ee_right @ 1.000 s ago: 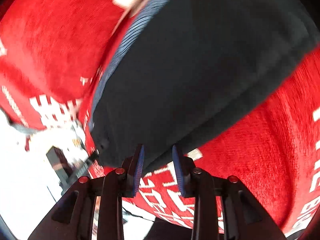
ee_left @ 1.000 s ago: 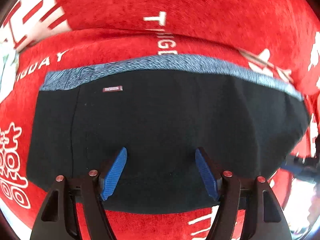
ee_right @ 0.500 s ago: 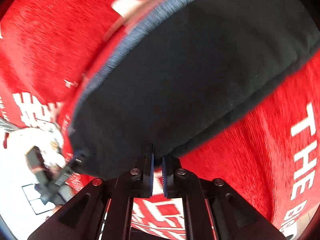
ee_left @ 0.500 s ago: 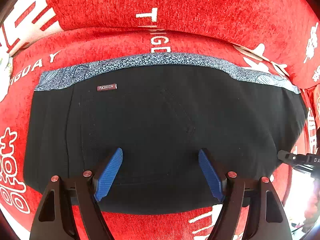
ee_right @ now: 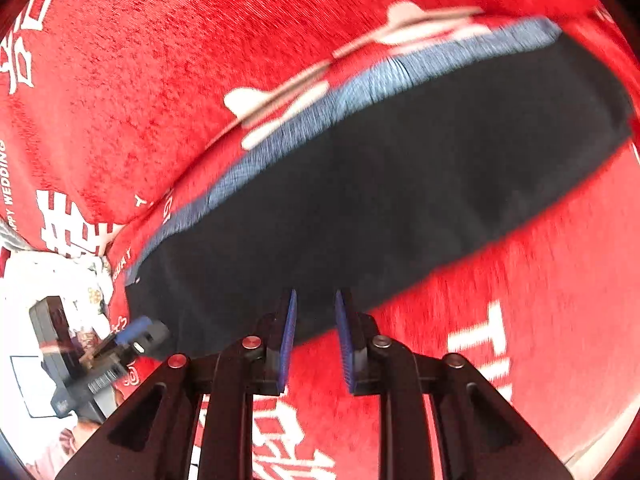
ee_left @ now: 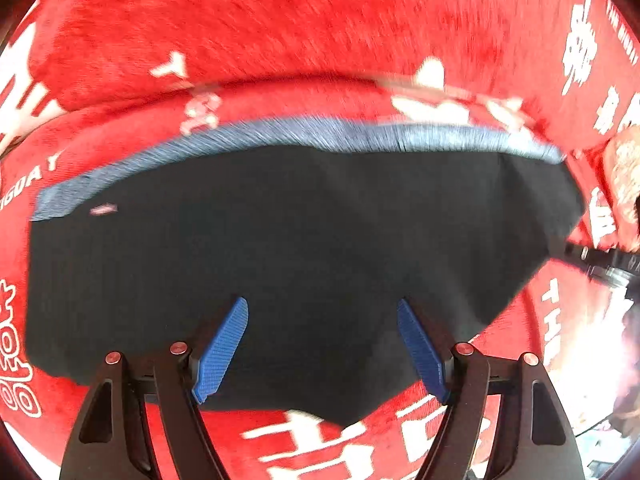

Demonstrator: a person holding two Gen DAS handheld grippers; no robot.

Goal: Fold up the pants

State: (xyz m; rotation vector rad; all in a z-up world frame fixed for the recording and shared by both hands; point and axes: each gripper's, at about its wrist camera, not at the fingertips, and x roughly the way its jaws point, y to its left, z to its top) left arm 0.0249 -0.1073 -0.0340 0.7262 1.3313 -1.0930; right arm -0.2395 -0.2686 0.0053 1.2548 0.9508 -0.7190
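The black pants [ee_left: 304, 264] lie folded into a wide rectangle on the red cloth, with a blue-grey patterned waistband [ee_left: 320, 136] along the far edge. My left gripper [ee_left: 322, 308] is open above the near edge of the pants, holding nothing. The pants also show in the right wrist view [ee_right: 380, 200], running diagonally. My right gripper [ee_right: 315, 298] hovers at their near edge, its jaws a narrow gap apart with nothing between them. The left gripper [ee_right: 132, 334] shows at the pants' left end in the right wrist view.
A red plush cloth with white lettering [ee_left: 320, 32] covers the surface and rises behind the pants. Its front edge runs near the bottom of the left wrist view. The right gripper's tip [ee_left: 600, 260] shows at the pants' right end. White clutter [ee_right: 40, 280] lies at far left.
My right gripper was shut on the pants' near edge half a second ago and has opened a little and drawn back. The left gripper stays open; both views have shifted and blurred.
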